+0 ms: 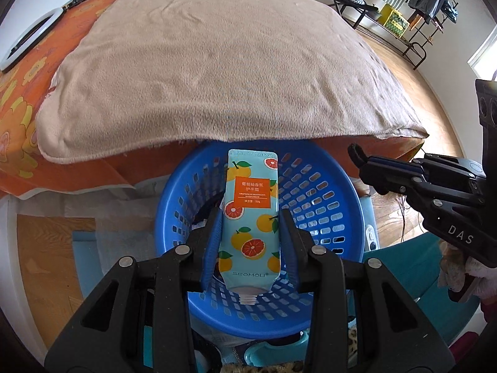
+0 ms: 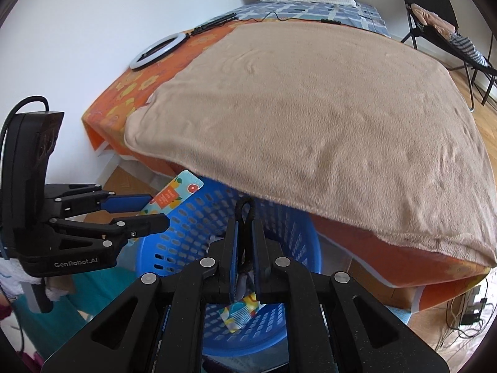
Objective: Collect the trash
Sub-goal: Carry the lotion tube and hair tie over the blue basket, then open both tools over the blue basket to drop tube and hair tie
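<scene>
My left gripper [image 1: 251,217] is shut on a light-blue hand cream tube [image 1: 248,205] printed with grapefruit, its open nozzle toward the camera. The tube hangs over a blue perforated basket [image 1: 161,214] on the floor at the foot of the bed. My right gripper [image 2: 245,222] is shut on a thin black looped band [image 2: 245,211] that sticks up past its fingertips, above the same basket [image 2: 279,233]. A colourful packet [image 2: 239,314] lies inside the basket. The right gripper [image 1: 357,155] shows at the right in the left wrist view. The left gripper [image 2: 158,209] with the tube [image 2: 174,192] shows at the left in the right wrist view.
A bed with a beige blanket [image 1: 233,62] over an orange flowered sheet [image 1: 18,108] overhangs the basket's far rim. A white ring light [image 2: 158,49] lies on the bed. A black chair [image 2: 435,15] and a clothes rack [image 1: 419,0] stand on the wooden floor beyond.
</scene>
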### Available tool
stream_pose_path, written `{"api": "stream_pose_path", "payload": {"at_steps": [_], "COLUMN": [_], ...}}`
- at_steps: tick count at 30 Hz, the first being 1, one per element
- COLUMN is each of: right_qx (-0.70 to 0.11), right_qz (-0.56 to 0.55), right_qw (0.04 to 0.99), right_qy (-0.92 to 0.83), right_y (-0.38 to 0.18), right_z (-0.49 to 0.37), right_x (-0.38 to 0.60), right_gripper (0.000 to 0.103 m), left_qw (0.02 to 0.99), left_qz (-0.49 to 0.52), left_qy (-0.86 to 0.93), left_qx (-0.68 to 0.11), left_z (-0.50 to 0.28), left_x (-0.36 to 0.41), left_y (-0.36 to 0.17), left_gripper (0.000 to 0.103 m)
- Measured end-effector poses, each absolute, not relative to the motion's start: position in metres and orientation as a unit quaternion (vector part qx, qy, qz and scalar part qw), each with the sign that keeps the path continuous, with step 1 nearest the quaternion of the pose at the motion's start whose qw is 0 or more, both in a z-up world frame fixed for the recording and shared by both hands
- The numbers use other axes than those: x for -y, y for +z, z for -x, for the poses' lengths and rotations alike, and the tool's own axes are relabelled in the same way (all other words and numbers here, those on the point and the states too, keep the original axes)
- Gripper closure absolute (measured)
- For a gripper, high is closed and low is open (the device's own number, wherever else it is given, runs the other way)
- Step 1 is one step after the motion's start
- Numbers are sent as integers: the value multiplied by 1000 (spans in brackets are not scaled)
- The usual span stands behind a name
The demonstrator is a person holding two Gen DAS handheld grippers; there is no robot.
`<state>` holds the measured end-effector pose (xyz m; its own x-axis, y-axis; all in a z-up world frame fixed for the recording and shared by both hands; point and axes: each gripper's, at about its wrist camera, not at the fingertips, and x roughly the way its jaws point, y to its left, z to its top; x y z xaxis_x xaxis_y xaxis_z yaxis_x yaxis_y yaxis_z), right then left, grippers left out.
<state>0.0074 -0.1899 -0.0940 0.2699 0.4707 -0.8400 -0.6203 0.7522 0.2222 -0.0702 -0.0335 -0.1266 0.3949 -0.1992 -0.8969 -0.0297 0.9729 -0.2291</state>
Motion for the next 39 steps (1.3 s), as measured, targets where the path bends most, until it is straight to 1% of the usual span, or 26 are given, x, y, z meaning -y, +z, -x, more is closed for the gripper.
{"api": "stream_pose_path", "payload": {"at_steps": [5,12,13,15,17,21,22,23,24,25,27,35,36,37,39], "right_qx": [-516,-527,-529,-532,-534,-540,-540,-541,-541,-541,-540,-542,-542,-542,-540], "right_qz": [70,67,67,63,59,58,58,58,58,57,55,50,50,50,49], "right_qw": [783,777,777,775,775,773,773,773,773,773,774,775,775,776,779], "right_qy": [340,337,336,335,333,328,327,327,326,325,325,321,320,319,316], "right_y": [-111,-121,-121,-123,-123,-124,-123,-123,-123,-123,-122,-121,-121,-120,-119], "right_z": [-1,1,1,1,1,0,0,1,1,1,1,0,0,0,0], "right_x": [193,195,195,195,195,195,196,197,197,198,200,201,201,201,202], "right_gripper": [96,96,94,78,71,71,71,70,68,66,58,57,55,52,42], "left_qw": [824,821,821,820,820,819,819,819,820,822,823,824,824,824,826], "left_qz": [106,105,105,105,106,107,107,108,107,107,106,108,110,111,112], "left_qy": [-49,-41,-39,-38,-37,-37,-37,-37,-35,-33,-33,-30,-30,-30,-28], "left_qx": [-555,-560,-560,-561,-562,-563,-563,-563,-561,-559,-558,-556,-555,-555,-551], "left_z": [72,72,73,73,73,75,75,75,76,76,77,77,78,78,78], "left_x": [34,31,31,30,31,31,30,30,30,29,29,28,27,27,26], "left_y": [-133,-138,-138,-138,-138,-138,-138,-138,-138,-137,-136,-134,-134,-133,-131], "left_gripper": [66,66,66,66,66,66,64,61,54,51,51,51,51,48,43]}}
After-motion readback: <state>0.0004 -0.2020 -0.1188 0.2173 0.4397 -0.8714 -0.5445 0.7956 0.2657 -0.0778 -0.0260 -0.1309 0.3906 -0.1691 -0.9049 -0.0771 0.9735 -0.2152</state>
